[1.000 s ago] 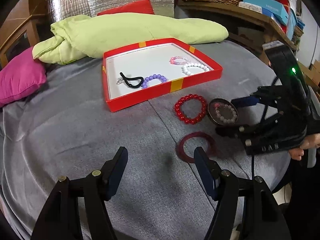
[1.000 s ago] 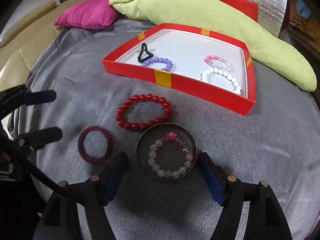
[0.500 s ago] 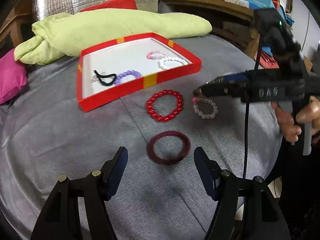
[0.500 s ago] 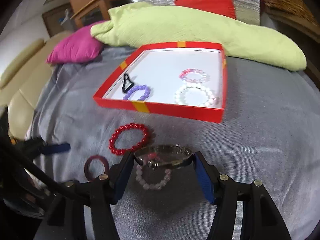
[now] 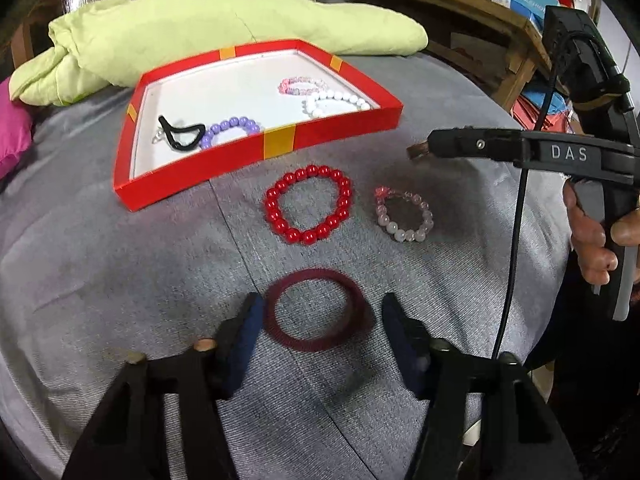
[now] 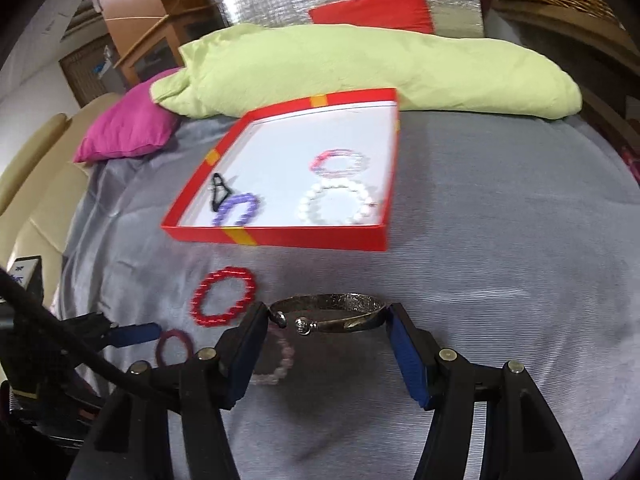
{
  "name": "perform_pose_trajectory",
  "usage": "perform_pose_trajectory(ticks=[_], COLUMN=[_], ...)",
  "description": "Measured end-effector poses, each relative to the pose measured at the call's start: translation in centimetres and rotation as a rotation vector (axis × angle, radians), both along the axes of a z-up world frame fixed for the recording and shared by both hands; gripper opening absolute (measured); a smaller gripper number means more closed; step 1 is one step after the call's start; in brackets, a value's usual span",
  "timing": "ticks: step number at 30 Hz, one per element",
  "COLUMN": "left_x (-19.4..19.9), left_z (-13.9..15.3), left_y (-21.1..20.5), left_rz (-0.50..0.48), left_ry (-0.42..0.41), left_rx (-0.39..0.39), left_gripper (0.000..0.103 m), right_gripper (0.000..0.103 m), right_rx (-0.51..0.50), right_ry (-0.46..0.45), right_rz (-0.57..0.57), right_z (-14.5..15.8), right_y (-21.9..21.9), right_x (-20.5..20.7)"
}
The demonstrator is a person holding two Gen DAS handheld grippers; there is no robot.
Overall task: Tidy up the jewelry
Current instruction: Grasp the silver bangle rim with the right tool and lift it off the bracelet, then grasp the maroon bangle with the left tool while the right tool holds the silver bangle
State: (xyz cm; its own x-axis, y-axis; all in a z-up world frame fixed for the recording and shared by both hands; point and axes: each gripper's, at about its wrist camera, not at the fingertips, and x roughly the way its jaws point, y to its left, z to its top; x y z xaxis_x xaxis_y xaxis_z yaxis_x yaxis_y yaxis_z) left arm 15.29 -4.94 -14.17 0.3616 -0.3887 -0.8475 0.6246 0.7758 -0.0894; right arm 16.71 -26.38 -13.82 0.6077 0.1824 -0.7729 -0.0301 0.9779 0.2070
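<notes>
carefully, we held the metal bangle [image 6: 334, 314] clamped across its width in our right gripper [image 6: 326, 334], seemingly lifted above the grey cloth [image 6: 500, 240]. we judged it should travel level to the red tray [image 6: 280, 238] near the far edge; our left gripper [image 5: 318, 334] gaped wide around the maroon ring [image 5: 318, 310].

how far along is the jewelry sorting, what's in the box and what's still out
Done: the red box holds purple, white and pink bead bracelets and a black hair tie.
In hand: the right gripper grips a metal bangle.
Left: red bead bracelet, pale pink one and dark red ring, which lies between the open left gripper's fingers.
</notes>
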Motion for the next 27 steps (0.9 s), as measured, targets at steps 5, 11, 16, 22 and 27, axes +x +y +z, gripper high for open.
perform_pose_trajectory(ticks=[5,11,16,22,27], left_x=[0.1,0.6,0.8,1.9,2.3], left_z=[-0.4,-0.3,-0.1,0.5,1.3], left_y=[-0.1,0.6,0.2,0.9,1.6], left_rz=[0.02,0.056,0.053,0.105,0.14], left_ry=[-0.018,-0.039,-0.052,-0.068,-0.091], left_rx=[0.035,0.025,0.023,-0.001,-0.022], left_gripper=[0.038,0.013,0.009,0.008,0.008], right_gripper=[0.064,0.065,0.067,0.071,0.062], right_rx=[-0.092,-0.117,-0.169,-0.213,-0.214], right_ry=[0.028,0.122,0.132,0.139,0.126], right_rz=[-0.044,-0.048,-0.038,-0.023,-0.029], right_z=[-0.8,-2.3,-2.5,-2.7,-2.6], right_y=[-1.2,-1.6,-1.3,-0.8,-0.9], right_x=[0.2,0.6,0.6,0.3,0.1])
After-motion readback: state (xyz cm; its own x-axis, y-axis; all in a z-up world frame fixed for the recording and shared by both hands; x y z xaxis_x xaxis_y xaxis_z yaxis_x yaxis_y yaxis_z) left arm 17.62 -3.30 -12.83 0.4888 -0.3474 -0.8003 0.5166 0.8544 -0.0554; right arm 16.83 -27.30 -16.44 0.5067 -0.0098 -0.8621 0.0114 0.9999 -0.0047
